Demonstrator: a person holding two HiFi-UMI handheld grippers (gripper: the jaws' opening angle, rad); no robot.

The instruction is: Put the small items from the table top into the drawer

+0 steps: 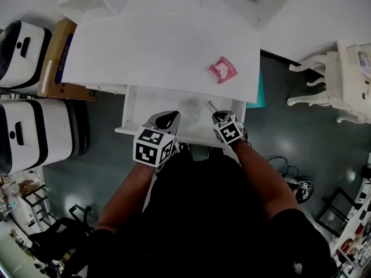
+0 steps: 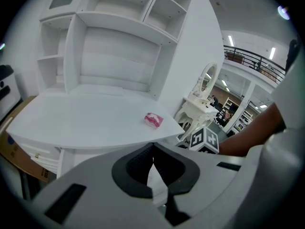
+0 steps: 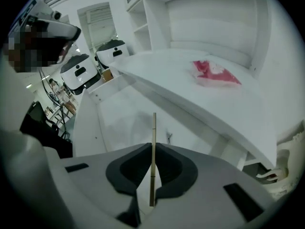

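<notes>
Right gripper (image 3: 152, 149) jaws pinched on thin stick (image 3: 153, 128), poised over open drawer (image 3: 119, 116); pink packet (image 3: 214, 73) lying on table top (image 3: 162, 73).

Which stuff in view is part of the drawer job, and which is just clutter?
Job: pink packet on the table top; open drawer; thin stick clamped in the right tongs.
Lying about: cardboard box; white machines; white carved furniture.

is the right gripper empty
No, the right gripper is shut on a thin stick that stands up between its jaws.
</notes>
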